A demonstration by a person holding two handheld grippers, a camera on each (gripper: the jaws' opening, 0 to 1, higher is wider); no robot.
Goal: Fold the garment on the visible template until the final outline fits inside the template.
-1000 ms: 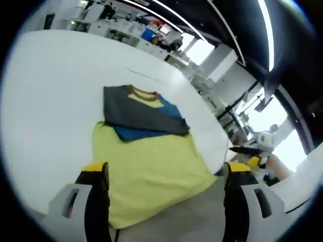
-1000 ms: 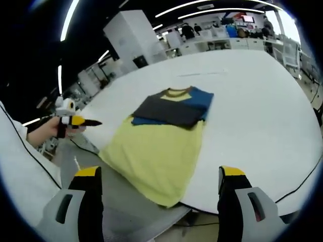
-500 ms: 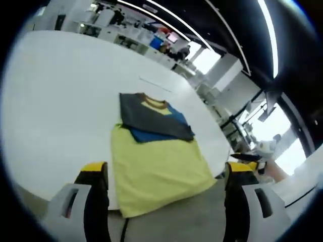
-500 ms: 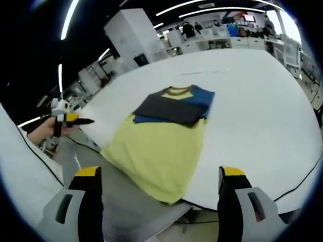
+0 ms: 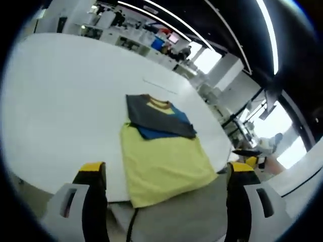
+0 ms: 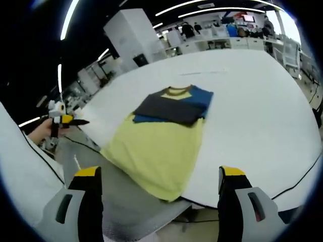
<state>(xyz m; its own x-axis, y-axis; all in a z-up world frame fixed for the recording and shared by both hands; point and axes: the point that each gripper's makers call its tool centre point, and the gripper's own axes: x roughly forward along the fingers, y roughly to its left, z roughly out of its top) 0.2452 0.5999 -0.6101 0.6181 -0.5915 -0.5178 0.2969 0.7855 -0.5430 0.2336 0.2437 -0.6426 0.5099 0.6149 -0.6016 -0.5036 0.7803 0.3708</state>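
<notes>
Jaws on both grippers stand wide apart with nothing between them: the left gripper (image 5: 164, 201) and the right gripper (image 6: 156, 201) both hang back from the near edge of the white table (image 6: 257, 101), off the cloth.

Lying flat on that table is the garment (image 6: 164, 133), a yellow shirt with its collar pointing toward the far edge. Its hem reaches the near edge and seems to droop slightly over it, though the fisheye bend makes that hard to be sure of. Both sleeves, one dark grey (image 6: 169, 108) and one blue (image 6: 199, 96), are folded in across the chest, so the outline is already a narrow strip. That fits a fold done partway: the sides are in, but the long body is not yet doubled up toward the collar.

With the grippers spread and facing the hem from either side, they look placed to take its two corners next, judging by the layout. The other gripper, held in a hand (image 6: 43, 130), shows at the left of the right gripper view, level with the table's near corner. No template outline can be made out on the white table, so whether the shirt sits inside it cannot be told.
</notes>
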